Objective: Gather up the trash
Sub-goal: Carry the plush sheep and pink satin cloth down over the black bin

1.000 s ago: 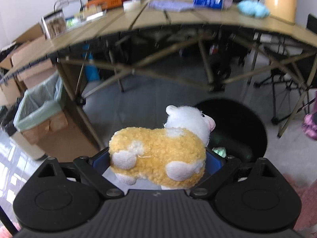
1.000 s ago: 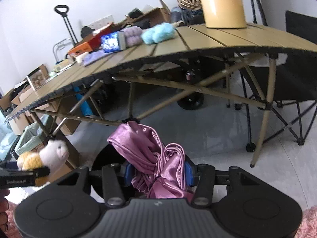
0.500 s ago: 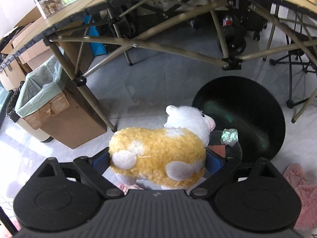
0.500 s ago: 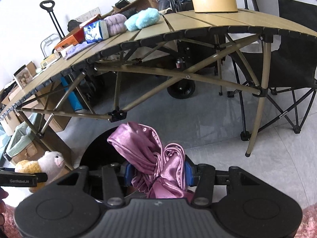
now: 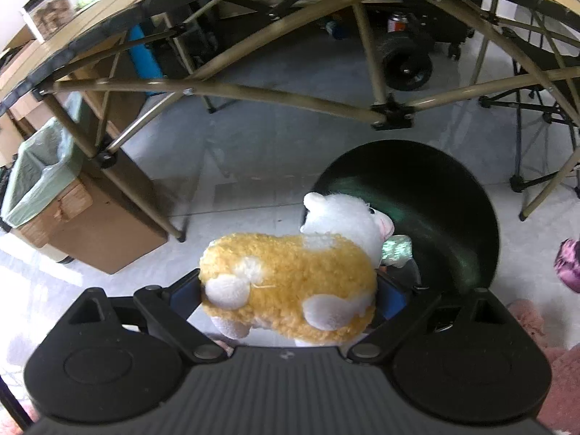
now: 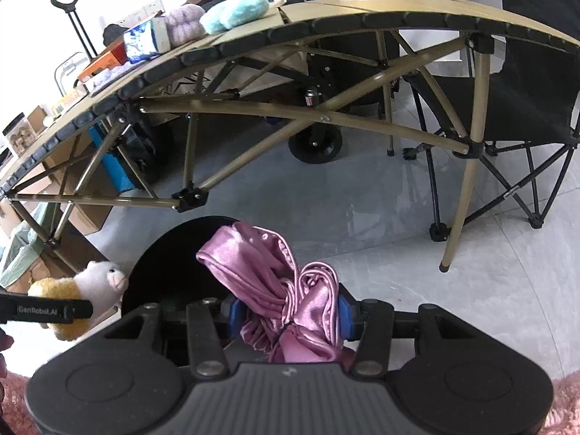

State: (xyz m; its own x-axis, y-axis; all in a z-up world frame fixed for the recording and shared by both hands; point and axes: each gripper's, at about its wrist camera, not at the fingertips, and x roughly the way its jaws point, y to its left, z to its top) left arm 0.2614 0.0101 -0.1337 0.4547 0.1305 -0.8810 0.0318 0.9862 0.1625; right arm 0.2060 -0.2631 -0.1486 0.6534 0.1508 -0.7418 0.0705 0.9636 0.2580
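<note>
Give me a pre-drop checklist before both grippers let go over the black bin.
1. Left gripper clamped on the plush sheep: ok.
2. Right gripper clamped on the pink satin cloth: ok.
3. Black bin open and unobstructed: ok; a shiny wrapper already lies inside.
4. Sheep above the bin opening: not ok; only its head overlaps the rim, the body hangs over the floor.
5. Cloth above the bin opening: cannot tell; the bin sits just ahead and left of it.
6. Table frame clear of both grippers: ok.
</note>
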